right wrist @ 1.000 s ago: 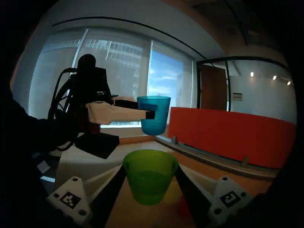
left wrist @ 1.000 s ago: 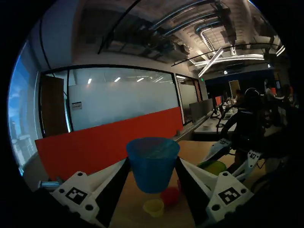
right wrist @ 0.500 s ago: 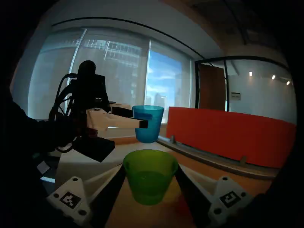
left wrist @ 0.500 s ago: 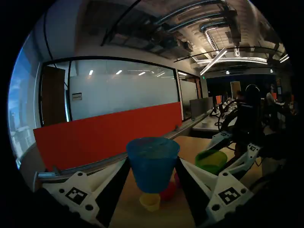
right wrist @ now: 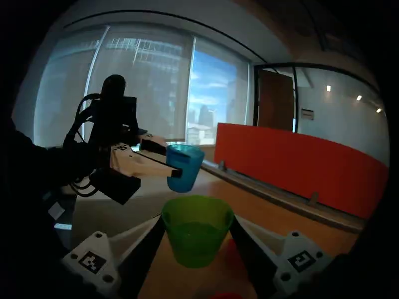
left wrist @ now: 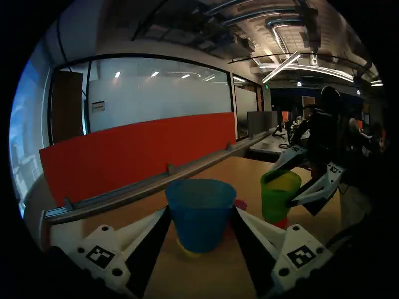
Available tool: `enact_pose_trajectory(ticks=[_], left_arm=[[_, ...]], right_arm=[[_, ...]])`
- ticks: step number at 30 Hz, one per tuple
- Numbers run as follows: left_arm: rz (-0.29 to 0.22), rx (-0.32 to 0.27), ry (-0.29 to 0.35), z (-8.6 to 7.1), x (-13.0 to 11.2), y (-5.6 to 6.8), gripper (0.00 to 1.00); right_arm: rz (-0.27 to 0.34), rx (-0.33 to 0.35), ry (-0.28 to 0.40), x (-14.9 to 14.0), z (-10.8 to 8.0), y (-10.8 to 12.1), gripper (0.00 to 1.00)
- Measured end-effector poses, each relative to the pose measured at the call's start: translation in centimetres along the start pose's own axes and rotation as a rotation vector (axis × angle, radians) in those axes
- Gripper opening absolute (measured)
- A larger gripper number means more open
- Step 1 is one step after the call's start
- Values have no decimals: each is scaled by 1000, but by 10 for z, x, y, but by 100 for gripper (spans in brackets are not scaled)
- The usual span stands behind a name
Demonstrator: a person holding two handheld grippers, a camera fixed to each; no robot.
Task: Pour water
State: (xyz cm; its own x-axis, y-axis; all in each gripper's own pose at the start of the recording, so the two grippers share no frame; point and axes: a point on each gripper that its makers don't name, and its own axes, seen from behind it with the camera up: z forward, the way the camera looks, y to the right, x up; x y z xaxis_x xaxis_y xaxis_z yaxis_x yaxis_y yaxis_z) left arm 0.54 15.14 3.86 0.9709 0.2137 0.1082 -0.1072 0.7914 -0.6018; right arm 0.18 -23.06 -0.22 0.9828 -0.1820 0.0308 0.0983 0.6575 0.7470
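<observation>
left tool grips the blue cup, right tool the green cup. i'd bring the rims close, then tip slowly.

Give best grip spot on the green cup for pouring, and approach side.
Mid-wall, from the side, one finger on each opposite flank, as the right gripper holds the green cup now. It stands upright, tapers downward so it likely won't slip through, and the rim is free for pouring.
</observation>
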Motion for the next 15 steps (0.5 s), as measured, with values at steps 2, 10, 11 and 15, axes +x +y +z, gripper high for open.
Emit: enact_pose_trajectory(ticks=[2,10,11,15], left_arm=[[1,-5,-26,2,-10,2,83],[20,-15,-90,6,-36,5,84],[20,-17,-99,7,-39,5,84],[28,-22,-132,8,-51,7,84]], right_arm=[[2,1,-19,-5,0,1,91],[5,17,-78,-20,1,-1,91],[5,21,-86,-22,1,-1,91],[4,28,-113,-29,3,-2,91]])
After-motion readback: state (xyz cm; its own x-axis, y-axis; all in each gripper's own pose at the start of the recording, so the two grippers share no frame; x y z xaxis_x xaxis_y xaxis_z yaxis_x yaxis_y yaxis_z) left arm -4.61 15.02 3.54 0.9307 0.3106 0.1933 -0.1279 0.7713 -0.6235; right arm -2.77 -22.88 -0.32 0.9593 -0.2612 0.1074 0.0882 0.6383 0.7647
